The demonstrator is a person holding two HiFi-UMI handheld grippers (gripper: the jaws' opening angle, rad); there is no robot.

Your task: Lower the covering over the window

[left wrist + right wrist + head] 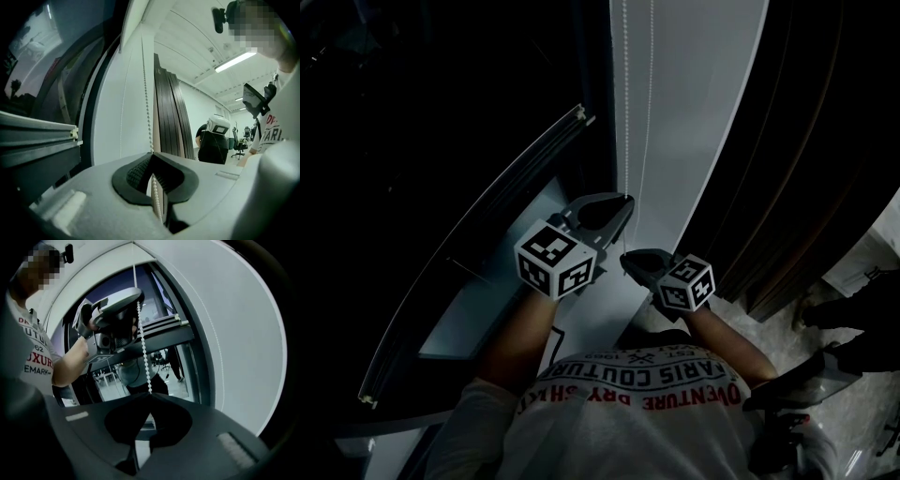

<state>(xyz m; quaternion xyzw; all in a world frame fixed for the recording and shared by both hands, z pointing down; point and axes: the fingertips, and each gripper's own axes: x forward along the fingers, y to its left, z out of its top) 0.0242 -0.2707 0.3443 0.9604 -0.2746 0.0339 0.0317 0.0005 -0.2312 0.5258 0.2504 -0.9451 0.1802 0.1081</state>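
A white bead chain [624, 112] hangs down the white window jamb [694, 112]. My left gripper [625, 204] is shut on the chain [146, 93], which runs between its pads [136, 169] and out below. Just beneath it, my right gripper [625, 257] is shut on the same chain [143, 348]; in the right gripper view the left gripper [138, 298] sits directly above. A grey rail with a white end cap [72, 132], apparently the covering's bottom bar [164, 326], crosses the dark window [412, 141] partway up.
Dark brown slats [787, 187] stand stacked right of the jamb. A pale sill [487, 309] runs under the window. Black gear [853, 309] lies on the floor at far right. A person and office chairs [213, 140] are in the background.
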